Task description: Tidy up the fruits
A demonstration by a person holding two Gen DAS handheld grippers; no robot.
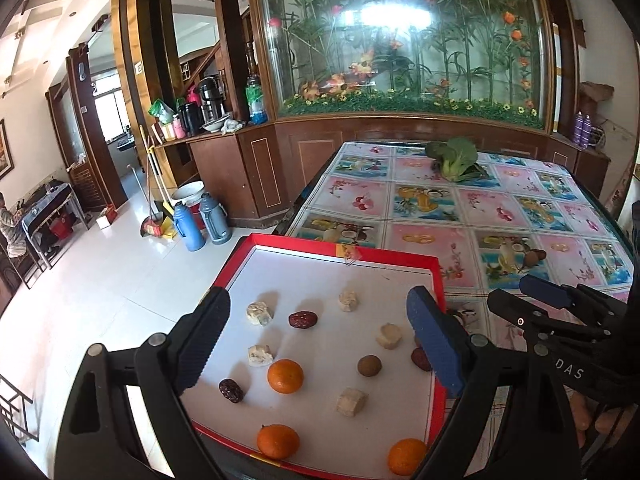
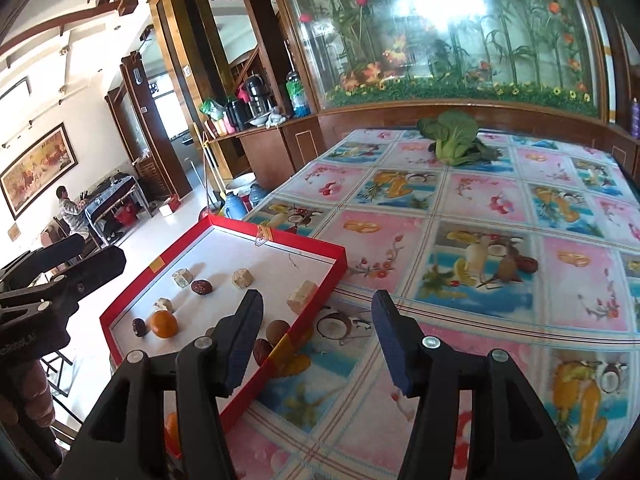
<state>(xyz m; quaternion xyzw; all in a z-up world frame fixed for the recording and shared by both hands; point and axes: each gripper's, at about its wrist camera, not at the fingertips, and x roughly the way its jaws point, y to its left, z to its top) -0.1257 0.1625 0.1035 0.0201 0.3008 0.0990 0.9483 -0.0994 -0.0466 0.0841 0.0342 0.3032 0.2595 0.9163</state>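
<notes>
A red-rimmed white tray lies on the table's near left corner; it also shows in the right wrist view. It holds three oranges, red dates, a brown longan and several pale cubes. My left gripper is open and empty, hovering above the tray's middle. My right gripper is open and empty, over the tray's right rim and the tablecloth; it shows at the right of the left wrist view.
A leafy green vegetable lies at the table's far side on the fruit-patterned cloth. A wooden cabinet with a large plant display stands behind. Thermos flasks and brooms stand on the floor to the left.
</notes>
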